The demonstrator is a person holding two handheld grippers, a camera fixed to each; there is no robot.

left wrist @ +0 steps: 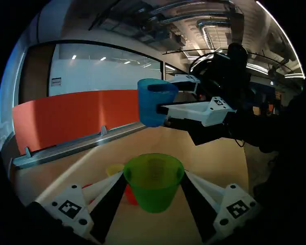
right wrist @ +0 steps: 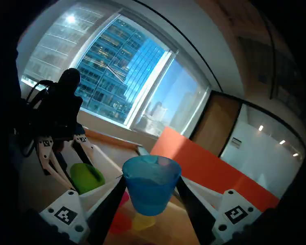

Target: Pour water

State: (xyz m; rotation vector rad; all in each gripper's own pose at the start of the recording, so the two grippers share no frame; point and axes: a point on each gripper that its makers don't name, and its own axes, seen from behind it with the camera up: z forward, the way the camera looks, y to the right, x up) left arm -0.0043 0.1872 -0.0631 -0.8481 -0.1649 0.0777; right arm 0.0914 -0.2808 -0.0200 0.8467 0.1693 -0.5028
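blue cup [right wrist: 151, 185]: pinched at mid-wall between both fingers of right claw [right wrist: 151, 179], upright, carried in the air over the surface [left wrist: 218, 159], short of its far edge by the orange panel [left wrist: 71, 114]. darker band in lower half, probably water; level not certain.

green cup [left wrist: 154, 181]: clamped the same way in left claw [left wrist: 153, 175], mouth up, apparently empty, held lower than the blue one.

key relation, sighted along the left claw: blue cup above and ahead of green cup, well apart, roughly in line; both long axes vertical. judged next: blue rim over green mouth, then a tip toward it; travel best left to the right hand.

yellow cup [left wrist: 114, 168] and red cup [left wrist: 130, 195]: on the surface beneath the left claw; nearest edge unclear.

writing: none readable. square black-and-white markers [left wrist: 69, 208] on claw fingers; small sign [left wrist: 56, 81] on glass wall too small to read.
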